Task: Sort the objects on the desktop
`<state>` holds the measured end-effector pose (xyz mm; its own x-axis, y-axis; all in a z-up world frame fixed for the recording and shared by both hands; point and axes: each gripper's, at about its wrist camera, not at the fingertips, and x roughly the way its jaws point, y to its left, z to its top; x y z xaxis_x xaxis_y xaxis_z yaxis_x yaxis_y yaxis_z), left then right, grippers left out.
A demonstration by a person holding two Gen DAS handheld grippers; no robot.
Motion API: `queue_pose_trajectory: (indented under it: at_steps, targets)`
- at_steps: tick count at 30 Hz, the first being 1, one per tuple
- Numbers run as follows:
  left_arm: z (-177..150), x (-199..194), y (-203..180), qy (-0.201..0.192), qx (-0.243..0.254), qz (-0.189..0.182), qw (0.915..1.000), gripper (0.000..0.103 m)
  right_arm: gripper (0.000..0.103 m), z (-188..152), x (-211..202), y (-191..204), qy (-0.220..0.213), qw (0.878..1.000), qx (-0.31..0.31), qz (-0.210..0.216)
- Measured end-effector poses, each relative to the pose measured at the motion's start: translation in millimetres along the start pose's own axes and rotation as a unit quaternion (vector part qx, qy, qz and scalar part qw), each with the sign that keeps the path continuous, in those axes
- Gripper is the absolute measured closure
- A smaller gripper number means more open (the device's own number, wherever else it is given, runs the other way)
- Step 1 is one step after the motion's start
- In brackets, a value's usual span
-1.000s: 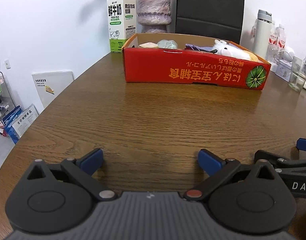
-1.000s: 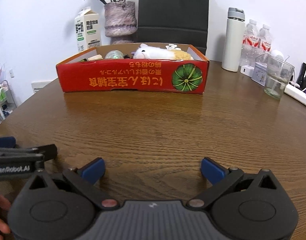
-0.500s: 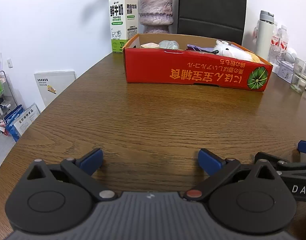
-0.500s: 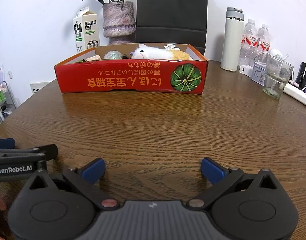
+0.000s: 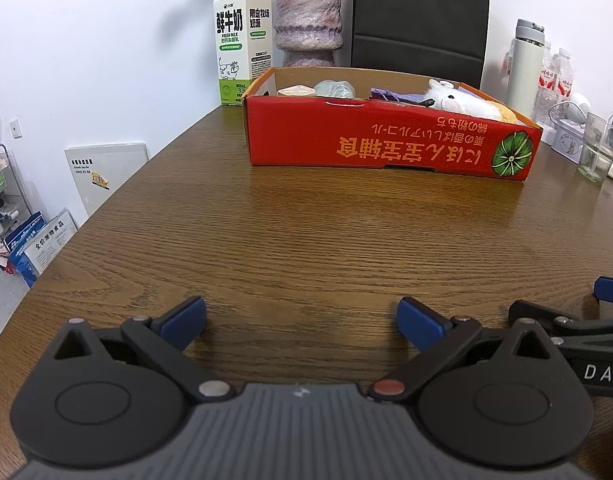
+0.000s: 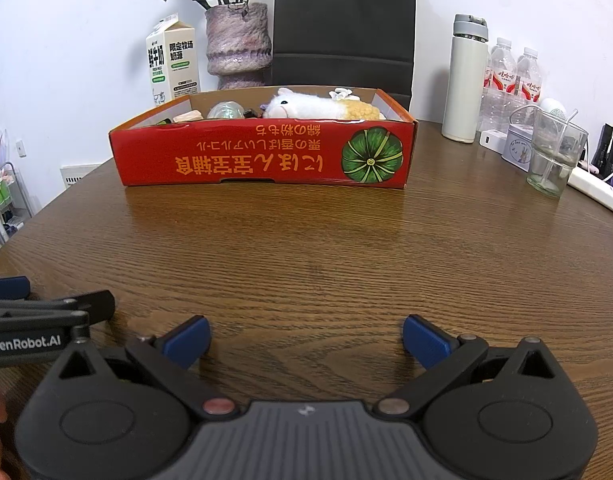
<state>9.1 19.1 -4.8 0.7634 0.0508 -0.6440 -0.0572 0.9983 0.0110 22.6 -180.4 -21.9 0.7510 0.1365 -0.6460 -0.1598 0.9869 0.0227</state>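
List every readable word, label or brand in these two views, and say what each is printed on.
"鲜牛奶", "FRESH MILK" and "限定牧场奶源": milk carton.
"GenRobot.AI": left gripper, side plate.
"DAS", cut off by the frame edge: right gripper.
Orange Japanese lettering, printed upside down: red box; I cannot transcribe it reliably.
Carton fine print, water bottle labels, small tin, floor boxes: too small to read.

Both cameras are sitting low over the brown table (image 5: pixel 306 220), looking forward along their own fingers. The left view is facing the red box (image 5: pixel 390 140) from the left, a little angled. The right view is facing the same box (image 6: pixel 262 156) almost straight on and seems a bit nearer, though the bent lens makes that hard to tell. Both are sharing the box, milk carton (image 6: pixel 171 64) and vase (image 6: pixel 238 44).
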Motion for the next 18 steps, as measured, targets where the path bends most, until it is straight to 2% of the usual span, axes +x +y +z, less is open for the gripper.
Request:
queue_pose_trajectory:
  at_steps: [18]
  targets:
    - [-2.9, -3.6, -2.7, 0.0, 0.008, -0.009, 0.9999, 0.0, 0.0, 0.1, -0.2, 0.3, 0.0, 1.0, -0.001, 0.001]
